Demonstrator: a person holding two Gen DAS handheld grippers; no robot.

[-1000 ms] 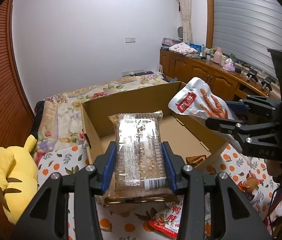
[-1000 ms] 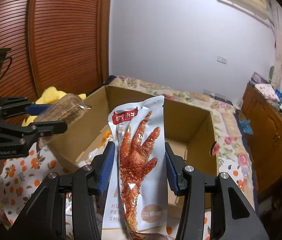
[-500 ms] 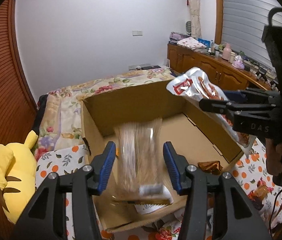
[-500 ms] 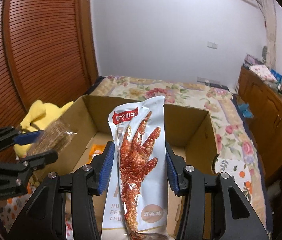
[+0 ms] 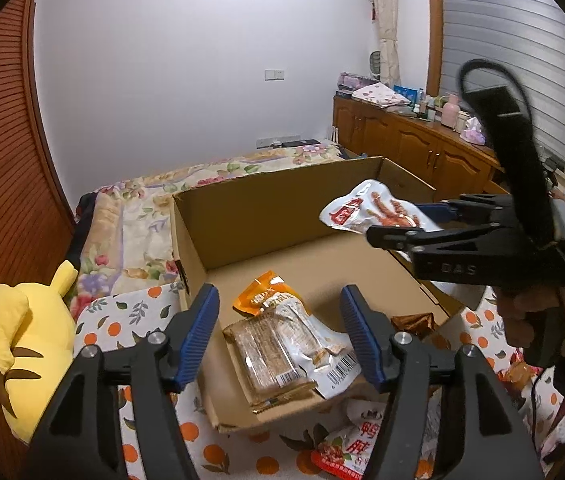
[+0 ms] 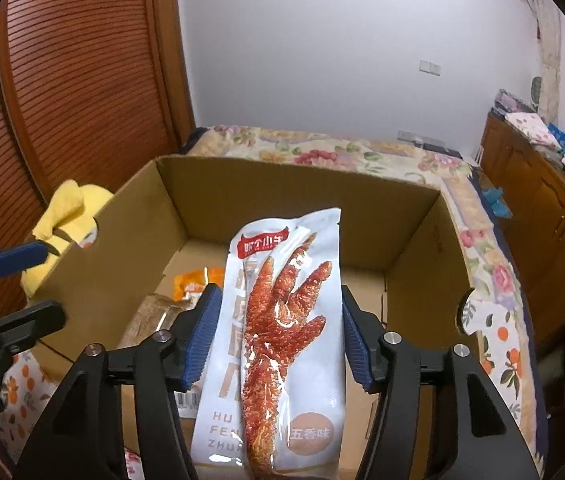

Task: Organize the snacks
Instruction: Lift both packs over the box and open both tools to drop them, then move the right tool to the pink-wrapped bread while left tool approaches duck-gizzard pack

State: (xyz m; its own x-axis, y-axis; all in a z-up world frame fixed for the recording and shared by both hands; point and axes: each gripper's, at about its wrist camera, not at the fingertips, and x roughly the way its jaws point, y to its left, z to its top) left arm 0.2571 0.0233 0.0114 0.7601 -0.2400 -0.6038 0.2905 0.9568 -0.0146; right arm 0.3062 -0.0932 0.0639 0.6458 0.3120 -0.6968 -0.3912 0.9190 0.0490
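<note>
A clear-wrapped brown cracker pack (image 5: pixel 268 354) is seen lying flat in the near corner of the open cardboard box (image 5: pixel 266 216), overlapping an orange-and-silver pouch (image 5: pixel 282 308). A white chicken-foot pouch (image 6: pixel 278 336) is seen upright above the box, between blue pads.

The left wrist camera looks forward and down along its own blue-padded fingers (image 5: pixel 202 320), close above the near left corner of the cardboard box (image 5: pixel 266 216). The right wrist camera sits close over the near edge of the same box (image 6: pixel 410 240), facing its far wall. Both views share the box floor, the bed beyond and the yellow plush toy (image 5: pixel 26 344)
</note>
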